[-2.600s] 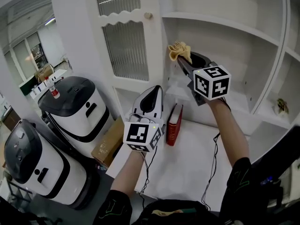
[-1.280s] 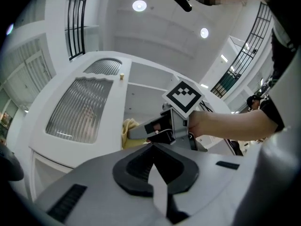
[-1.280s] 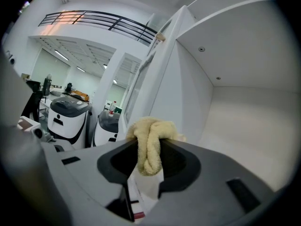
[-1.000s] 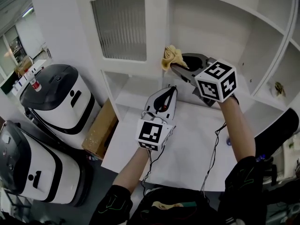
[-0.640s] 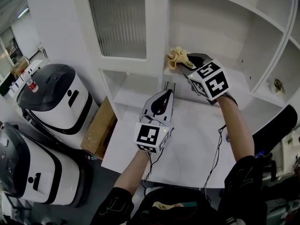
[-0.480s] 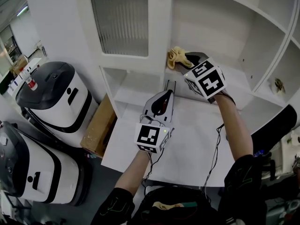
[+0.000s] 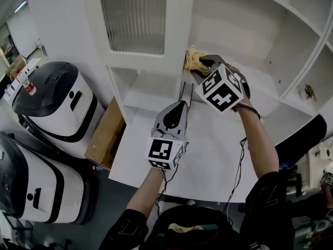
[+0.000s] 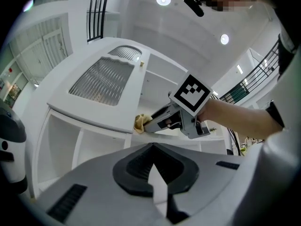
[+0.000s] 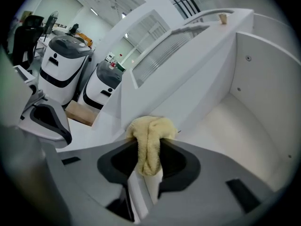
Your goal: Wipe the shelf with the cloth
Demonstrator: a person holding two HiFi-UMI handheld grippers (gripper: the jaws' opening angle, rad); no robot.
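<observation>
Right claw (image 7: 196,66): jaws clamped on the cloth (image 7: 193,58), a bunched yellow piece whose tuft sticks out past the tips. It is at the front left corner of the shelf (image 7: 268,87), with the cloth at or just above the board, beside the upright post. I cannot confirm contact from where I stand.

Left claw (image 7: 184,94): jaws together, nothing between them. It is held below the shelf, over the counter (image 7: 208,155), pointing up toward the shelf's front edge.

Shelf: white, open compartment; the board is bare from the cloth across to its right side.

Ribbed-glass door (image 7: 136,14): to the shelf's left.

Step in hand, by my reading: the start of a wiping pass, with the cloth set at the shelf's left end.

Next move, as I judge it: press the tuft flat onto the board and draw it rightward along the shelf, then work toward the rear wall. The grip should be firm enough that the cloth does not pull free. Left claw has no evident part in this.
</observation>
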